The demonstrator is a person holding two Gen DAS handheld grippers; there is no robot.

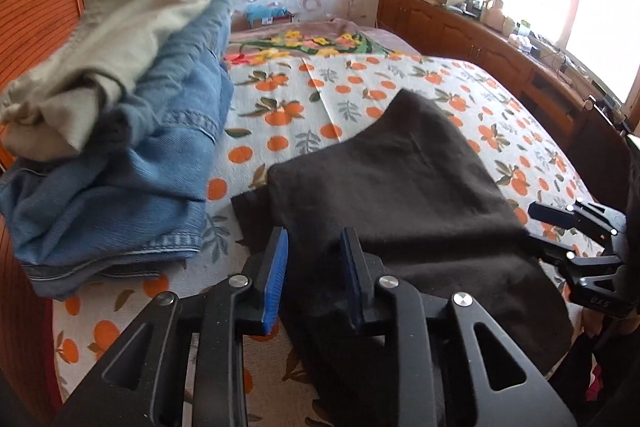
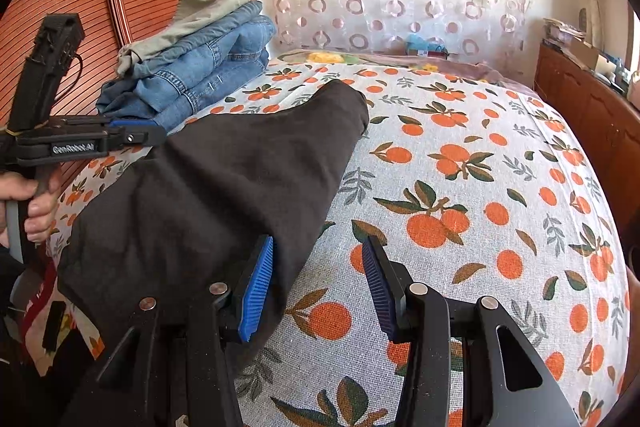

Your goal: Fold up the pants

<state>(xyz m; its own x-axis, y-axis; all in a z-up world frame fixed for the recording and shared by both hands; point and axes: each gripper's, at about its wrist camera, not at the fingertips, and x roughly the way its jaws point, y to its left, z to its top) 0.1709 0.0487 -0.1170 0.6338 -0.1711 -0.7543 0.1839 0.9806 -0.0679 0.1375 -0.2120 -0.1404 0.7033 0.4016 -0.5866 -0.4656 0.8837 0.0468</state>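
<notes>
black pants (image 1: 392,187) on bed, under and ahead of both grippers | left gripper (image 1: 314,279) jaws parted, not pinching | right gripper (image 2: 320,287) open over hem edge | soft, light, limp knit; pinch hem corners

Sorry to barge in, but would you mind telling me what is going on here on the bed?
A person is folding clothes with a handheld gripper in each hand. Dark pants lie partly folded on the orange-print bedspread. The left gripper is above the near edge of the pants, fingers apart and clamping nothing. The right gripper is open at the pants' right edge. Folded jeans and a beige garment are stacked by the headboard.
</notes>
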